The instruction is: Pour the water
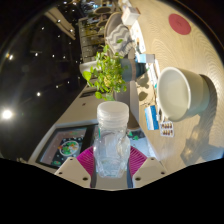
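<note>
A clear plastic water bottle (pixel 111 135) with a white cap stands upright between my fingers, its ribbed body pressed by both magenta pads (pixel 88 158). My gripper (pixel 111 162) is shut on the bottle and holds it above the table. A grey-white mug (pixel 182 92) stands beyond the fingers to the right, its open mouth turned toward me.
A green potted plant (pixel 104 72) stands beyond the bottle on the long pale table (pixel 70 125). A small bowl (pixel 69 148) lies left of the fingers. A printed card (pixel 160 122) lies right of the bottle. A chevron-patterned object (pixel 117 35) and a red disc (pixel 179 24) are farther back.
</note>
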{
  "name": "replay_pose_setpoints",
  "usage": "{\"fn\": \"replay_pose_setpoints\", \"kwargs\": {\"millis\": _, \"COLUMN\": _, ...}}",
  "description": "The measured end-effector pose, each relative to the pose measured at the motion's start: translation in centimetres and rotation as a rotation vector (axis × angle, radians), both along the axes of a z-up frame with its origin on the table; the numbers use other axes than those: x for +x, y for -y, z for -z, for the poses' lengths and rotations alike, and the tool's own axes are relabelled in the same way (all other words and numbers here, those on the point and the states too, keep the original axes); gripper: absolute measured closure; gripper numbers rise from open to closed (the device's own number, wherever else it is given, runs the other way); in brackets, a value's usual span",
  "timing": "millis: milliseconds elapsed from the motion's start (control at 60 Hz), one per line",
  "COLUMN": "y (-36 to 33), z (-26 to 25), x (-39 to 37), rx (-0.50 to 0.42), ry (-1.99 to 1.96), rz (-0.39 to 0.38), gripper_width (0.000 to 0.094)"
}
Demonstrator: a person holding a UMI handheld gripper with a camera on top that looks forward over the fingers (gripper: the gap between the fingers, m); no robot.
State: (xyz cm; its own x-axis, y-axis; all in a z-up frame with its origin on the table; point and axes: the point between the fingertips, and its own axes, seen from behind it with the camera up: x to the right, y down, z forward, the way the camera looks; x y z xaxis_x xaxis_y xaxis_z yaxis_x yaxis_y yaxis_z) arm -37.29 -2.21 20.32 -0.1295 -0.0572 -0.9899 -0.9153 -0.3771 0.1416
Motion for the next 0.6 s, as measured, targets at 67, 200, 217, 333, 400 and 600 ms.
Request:
{"fn": "replay_pose_setpoints", "kwargs": {"millis": 67, "y": -0.3, "z": 0.7, "x": 1.5, "rx": -0.032, "ry": -0.164, "rz": 0.022, "gripper_width": 0.0527}}
{"fn": "replay_pose_setpoints", "kwargs": {"millis": 200, "y": 1.2, "z": 2.3, "x": 2.4, "rx": -0.085, "ry": -0.331, "rz": 0.013, "gripper_width": 0.0524}}
{"fn": "replay_pose_setpoints", "kwargs": {"millis": 217, "y": -0.4, "z": 3.0, "x": 2.7, "rx": -0.096, "ry": -0.332, "rz": 0.016, "gripper_width": 0.0524}}
{"fn": "replay_pose_setpoints", "kwargs": {"millis": 333, "y": 0.9, "z": 2.8, "x": 2.8, "rx": -0.109, "ry": -0.328, "rz": -0.003, "gripper_width": 0.0527}}
{"fn": "replay_pose_setpoints", "kwargs": {"millis": 400, "y": 0.4, "z": 2.4, "x": 2.7, "rx": -0.107, "ry": -0.272, "rz": -0.037, "gripper_width": 0.0528}}
{"fn": "replay_pose_setpoints", "kwargs": {"millis": 600, "y": 1.0, "z": 0.2, "x": 5.0, "rx": -0.042, "ry": 0.247, "rz": -0.106, "gripper_width": 0.0524}}
